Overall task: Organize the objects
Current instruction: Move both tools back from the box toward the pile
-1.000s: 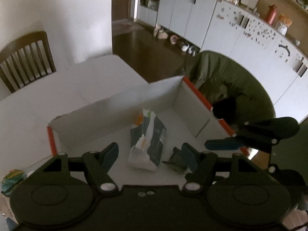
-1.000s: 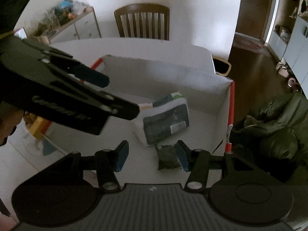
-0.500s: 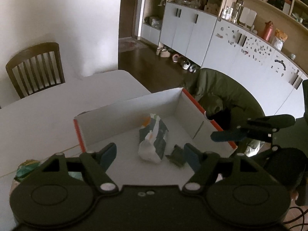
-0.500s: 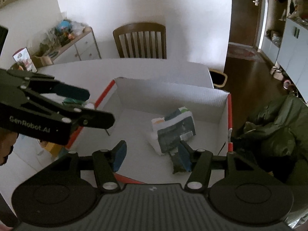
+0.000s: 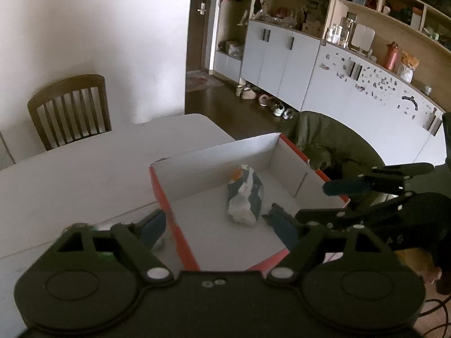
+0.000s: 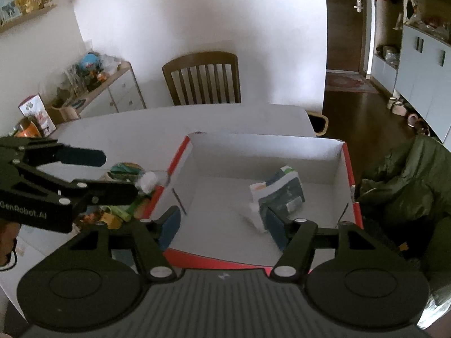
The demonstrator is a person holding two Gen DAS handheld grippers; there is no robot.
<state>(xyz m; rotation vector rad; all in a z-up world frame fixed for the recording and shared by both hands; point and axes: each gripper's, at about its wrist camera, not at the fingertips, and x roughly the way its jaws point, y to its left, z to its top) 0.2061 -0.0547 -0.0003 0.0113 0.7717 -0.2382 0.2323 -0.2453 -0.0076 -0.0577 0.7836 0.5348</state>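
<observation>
Here the packet (image 6: 277, 194) lies in the box (image 6: 265, 148), just beyond the open, empty right claw (image 6: 222, 226).

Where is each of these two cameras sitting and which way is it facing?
Left wrist: on the left gripper, looking over the white table into the red-edged box; own open fingers show.
Right wrist: on the right gripper, facing the box toward the wooden chair; own open fingers show.
Shared: box, pouch, chair, and each other's gripper.
</observation>
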